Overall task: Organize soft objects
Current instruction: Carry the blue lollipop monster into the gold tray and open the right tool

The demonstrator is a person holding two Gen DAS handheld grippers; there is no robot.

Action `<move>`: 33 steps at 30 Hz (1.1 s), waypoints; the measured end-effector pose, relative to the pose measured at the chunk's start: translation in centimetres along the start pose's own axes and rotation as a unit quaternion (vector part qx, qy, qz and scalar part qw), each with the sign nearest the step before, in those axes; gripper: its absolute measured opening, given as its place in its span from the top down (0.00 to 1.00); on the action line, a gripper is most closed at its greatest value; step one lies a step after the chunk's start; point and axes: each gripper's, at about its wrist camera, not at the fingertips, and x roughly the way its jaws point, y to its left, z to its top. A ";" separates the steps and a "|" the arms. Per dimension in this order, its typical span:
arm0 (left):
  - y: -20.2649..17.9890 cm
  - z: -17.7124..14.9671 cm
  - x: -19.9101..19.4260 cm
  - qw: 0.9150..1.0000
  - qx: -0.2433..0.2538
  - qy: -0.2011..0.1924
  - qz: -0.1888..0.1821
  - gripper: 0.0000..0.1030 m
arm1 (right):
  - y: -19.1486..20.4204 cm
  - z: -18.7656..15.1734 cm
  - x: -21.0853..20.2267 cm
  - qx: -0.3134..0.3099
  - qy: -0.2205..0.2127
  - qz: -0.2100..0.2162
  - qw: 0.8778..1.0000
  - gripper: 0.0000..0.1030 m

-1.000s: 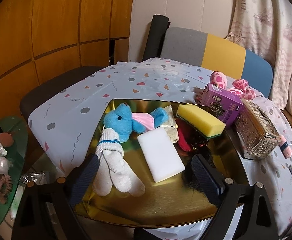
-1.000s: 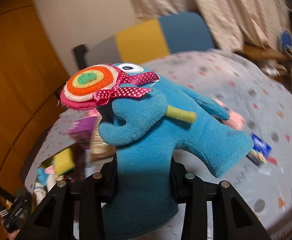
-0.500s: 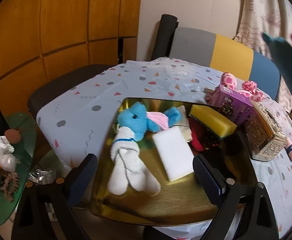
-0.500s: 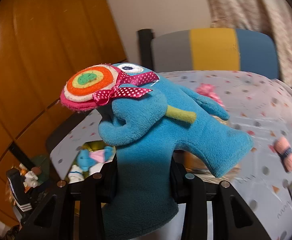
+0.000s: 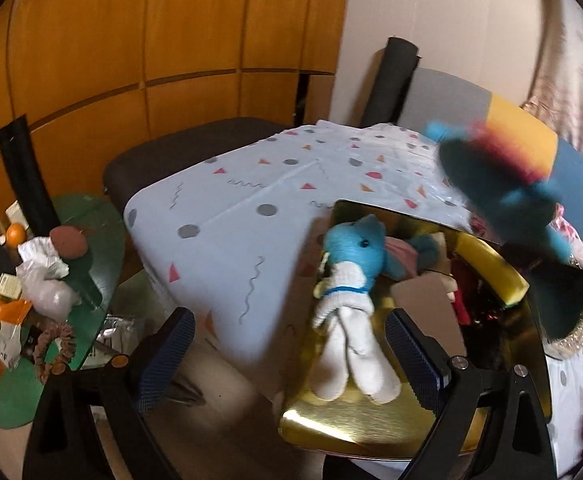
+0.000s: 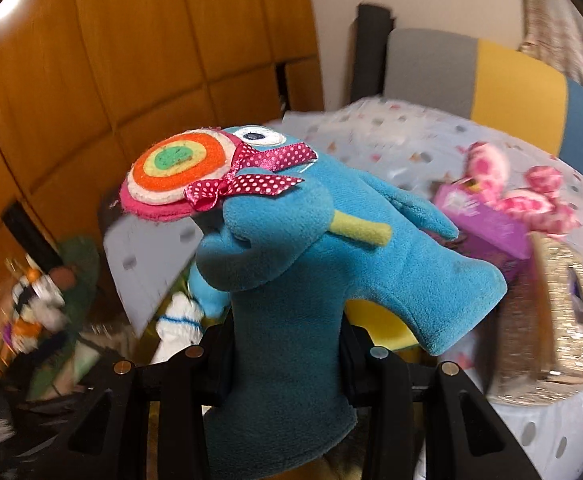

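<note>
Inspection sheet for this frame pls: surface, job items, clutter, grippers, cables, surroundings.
Surface: patterned tablecloth, gold tray at its near edge.
Job's things: teal plush in right gripper; blue-headed doll and yellow sponge on tray.
Clutter: purple box, gold box, pink plush.
Grippers: left gripper open, empty.
Cables: nothing seen.
Surroundings: wood panelling, chair, cluttered green side table.
</note>
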 end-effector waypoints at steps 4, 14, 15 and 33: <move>1.1 -0.2 0.3 1.000 -0.012 0.007 0.006 0.06 | 1.5 -1.2 5.7 -0.017 0.054 -0.018 0.998 0.60; 1.0 -0.7 0.6 1.000 -0.010 0.017 0.001 0.06 | 0.4 -1.4 5.4 0.008 0.069 0.049 0.996 0.29; 0.9 -0.7 0.6 1.000 -0.009 0.017 -0.001 0.06 | 0.4 -1.4 4.7 0.006 0.066 0.053 0.996 0.29; -1.0 -0.8 -0.6 1.000 0.016 0.007 -0.019 0.06 | 1.8 -2.5 4.5 -0.035 0.057 0.041 0.997 0.69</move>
